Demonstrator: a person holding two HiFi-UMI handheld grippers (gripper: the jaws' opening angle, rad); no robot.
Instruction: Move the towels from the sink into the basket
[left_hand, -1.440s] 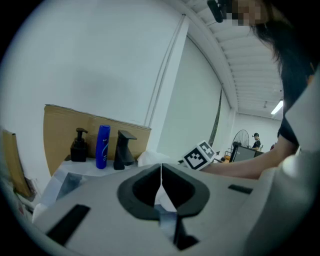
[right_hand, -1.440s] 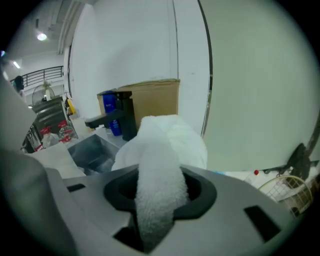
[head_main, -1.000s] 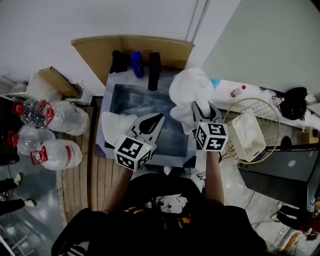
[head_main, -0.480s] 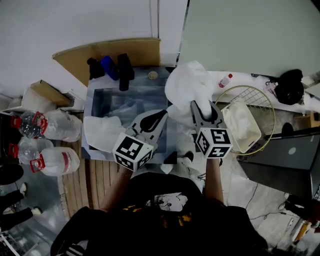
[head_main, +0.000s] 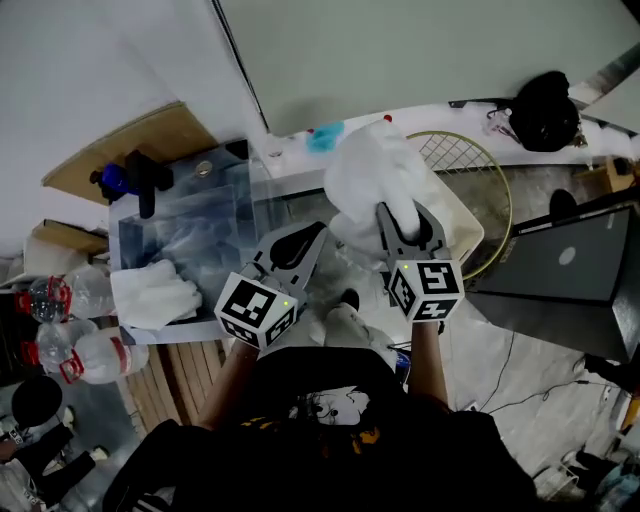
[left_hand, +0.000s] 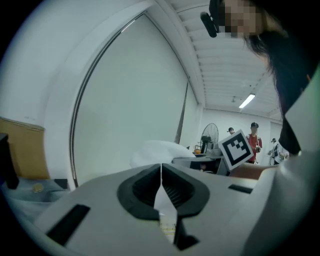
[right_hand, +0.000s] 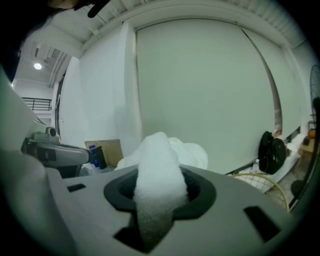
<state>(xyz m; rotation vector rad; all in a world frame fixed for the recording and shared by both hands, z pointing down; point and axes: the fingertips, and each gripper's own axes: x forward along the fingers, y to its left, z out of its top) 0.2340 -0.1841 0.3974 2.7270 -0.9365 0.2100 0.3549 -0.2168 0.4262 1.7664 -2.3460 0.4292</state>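
Between the pads of the right gripper (head_main: 400, 215), pinched tight: one fluffy white terry towel (head_main: 372, 178), a fold squeezed through the jaws and the bulk bunched ahead of the tips, as the right gripper view (right_hand: 159, 192) confirms. The left gripper (head_main: 300, 240), just beside it, has its jaws closed on nothing; its own view (left_hand: 161, 186) shows only a thin slit between the pads. Change noted: a second ago I had this towel over the right edge of the grey metal sink (head_main: 200, 235); both hands have since swung right, and it now hangs at the near left rim of the round wire basket with cream liner (head_main: 478, 158), partly over the liner. I judge the carry nearly done, with a little more travel and a release outstanding. Remaining stock: one crumpled white towel (head_main: 152, 295) draped on the sink's near edge, well apart from the basket, still to fetch.
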